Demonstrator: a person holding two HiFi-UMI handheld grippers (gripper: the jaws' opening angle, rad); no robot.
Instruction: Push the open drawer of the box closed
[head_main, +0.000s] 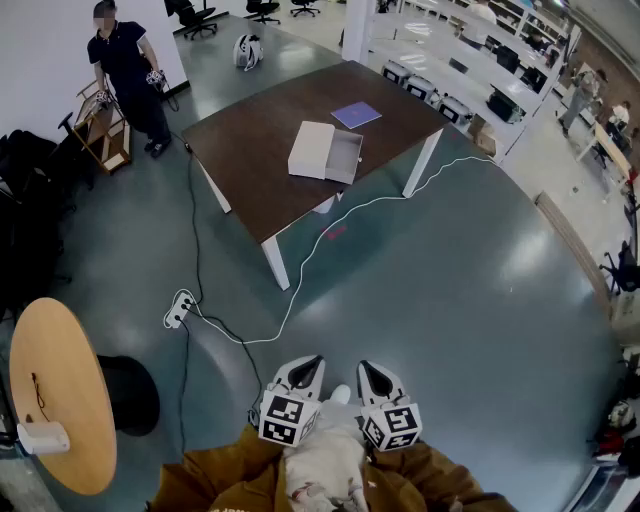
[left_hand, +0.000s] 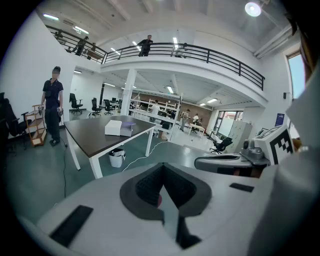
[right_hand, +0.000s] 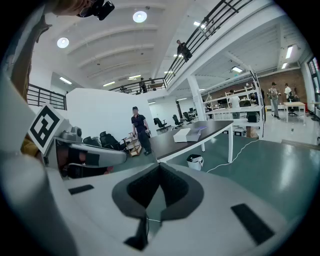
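A white box (head_main: 311, 149) lies on the dark brown table (head_main: 260, 150), its drawer (head_main: 346, 158) pulled out to the right. The box (left_hand: 113, 127) appears small and far off in the left gripper view, and the box (right_hand: 182, 135) is just as distant in the right gripper view. My left gripper (head_main: 315, 359) and right gripper (head_main: 363, 365) hang side by side close to my body, well short of the table. Both have their jaws pressed together with nothing between them. The left gripper (left_hand: 162, 168) and the right gripper (right_hand: 160, 165) both point toward the table.
A purple sheet (head_main: 356, 114) lies behind the box. A white cable (head_main: 330, 238) and a power strip (head_main: 179, 310) cross the floor between me and the table. A round wooden table (head_main: 55, 395) stands at my left. A person (head_main: 128, 70) stands beyond the table's left end. A waste bin (left_hand: 116, 157) sits under the table.
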